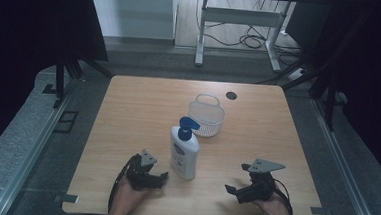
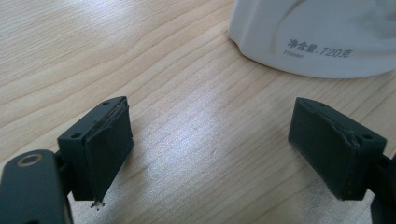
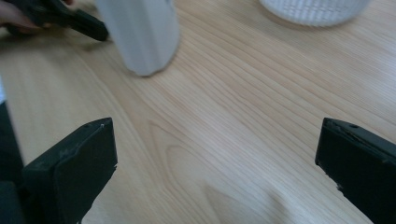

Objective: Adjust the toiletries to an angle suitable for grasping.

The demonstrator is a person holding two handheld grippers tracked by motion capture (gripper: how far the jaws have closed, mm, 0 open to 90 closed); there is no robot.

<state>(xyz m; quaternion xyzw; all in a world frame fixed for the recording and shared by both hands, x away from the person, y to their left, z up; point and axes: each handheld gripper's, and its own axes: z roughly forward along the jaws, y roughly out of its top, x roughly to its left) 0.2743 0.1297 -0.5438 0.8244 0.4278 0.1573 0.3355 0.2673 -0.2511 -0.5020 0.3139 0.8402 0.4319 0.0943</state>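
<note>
A white pump bottle (image 1: pixel 184 151) with a blue pump head stands upright near the middle front of the wooden table (image 1: pixel 128 113). Just behind it, to the right, sits a white mesh basket (image 1: pixel 206 116) with a handle. My left gripper (image 1: pixel 158 179) rests low at the front, just left of the bottle, open with nothing between its jaws. In the left gripper view the bottle's base (image 2: pixel 317 37) stands a short way ahead of the open gripper (image 2: pixel 224 149). My right gripper (image 1: pixel 236 185) is open at the front right, apart from the bottle (image 3: pixel 140 32) and the basket (image 3: pixel 313 10).
A dark round cable hole (image 1: pixel 231 95) lies near the table's far edge. Beyond the table stand a white desk frame (image 1: pixel 239 20) and loose cables on the floor. Dark curtains hang at both sides.
</note>
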